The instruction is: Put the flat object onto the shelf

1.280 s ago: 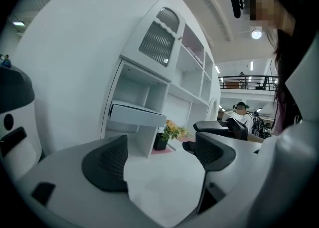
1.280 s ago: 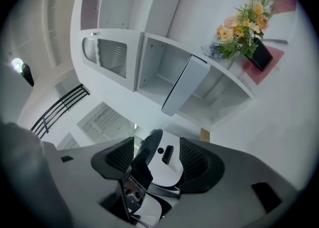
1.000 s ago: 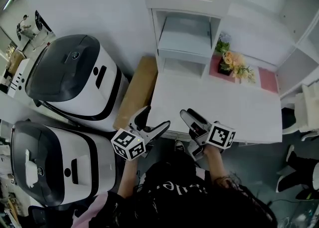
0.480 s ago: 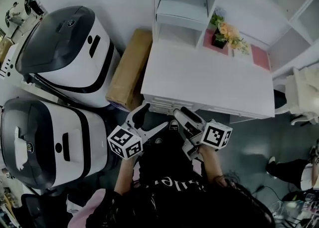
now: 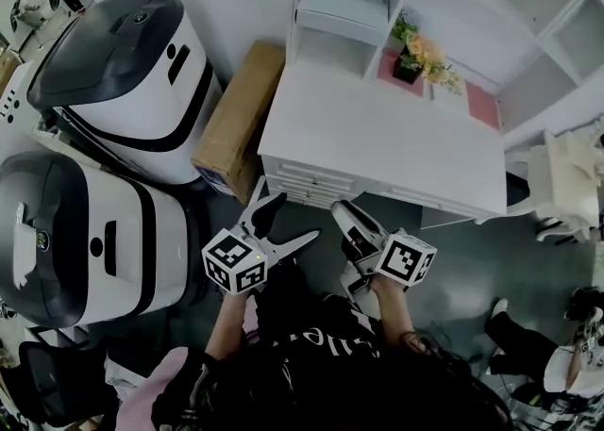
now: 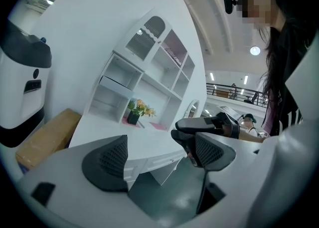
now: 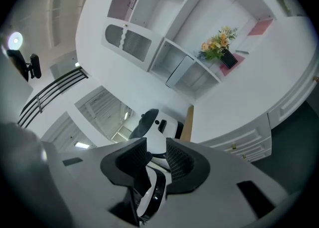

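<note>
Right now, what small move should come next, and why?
Probably just lower both grippers to rest: the flat object already lies in the shelf compartment, the left gripper is open and empty, and the right gripper has just been closing its jaws on nothing.

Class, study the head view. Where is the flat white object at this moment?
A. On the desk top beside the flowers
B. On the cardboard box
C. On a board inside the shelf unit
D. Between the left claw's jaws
C: the flat white object rests on a board inside the shelf unit, which stands at the far edge of the white desk.
</note>
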The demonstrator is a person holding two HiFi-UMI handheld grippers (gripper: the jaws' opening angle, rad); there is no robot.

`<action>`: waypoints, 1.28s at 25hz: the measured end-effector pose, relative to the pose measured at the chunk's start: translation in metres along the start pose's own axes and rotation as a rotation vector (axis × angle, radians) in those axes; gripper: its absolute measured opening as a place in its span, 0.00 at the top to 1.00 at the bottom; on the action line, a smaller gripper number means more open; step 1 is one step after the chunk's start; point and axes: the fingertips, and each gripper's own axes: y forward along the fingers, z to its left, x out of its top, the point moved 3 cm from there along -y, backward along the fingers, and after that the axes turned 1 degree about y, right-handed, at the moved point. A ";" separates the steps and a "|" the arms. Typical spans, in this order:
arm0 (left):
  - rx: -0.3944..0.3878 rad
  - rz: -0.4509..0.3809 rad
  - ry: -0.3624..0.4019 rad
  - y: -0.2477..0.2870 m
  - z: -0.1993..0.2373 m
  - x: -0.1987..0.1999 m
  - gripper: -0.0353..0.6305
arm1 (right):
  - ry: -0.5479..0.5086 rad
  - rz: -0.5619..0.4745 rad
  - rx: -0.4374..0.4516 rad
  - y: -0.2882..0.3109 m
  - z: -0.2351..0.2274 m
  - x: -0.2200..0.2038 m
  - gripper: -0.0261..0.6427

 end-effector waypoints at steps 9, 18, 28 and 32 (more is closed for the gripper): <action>0.025 -0.024 -0.021 0.001 -0.091 -0.035 0.29 | -0.059 0.011 -0.020 -0.108 0.007 -0.024 0.80; 0.025 -0.074 -0.006 -0.025 -0.204 -0.068 0.32 | -0.050 0.025 0.033 -0.205 0.016 -0.074 0.82; 0.068 -0.113 0.015 -0.083 -0.277 -0.106 0.75 | -0.055 0.060 0.091 -0.271 0.033 -0.137 0.82; 0.079 -0.121 0.015 -0.096 -0.295 -0.117 0.84 | -0.097 0.085 0.107 -0.286 0.040 -0.151 0.82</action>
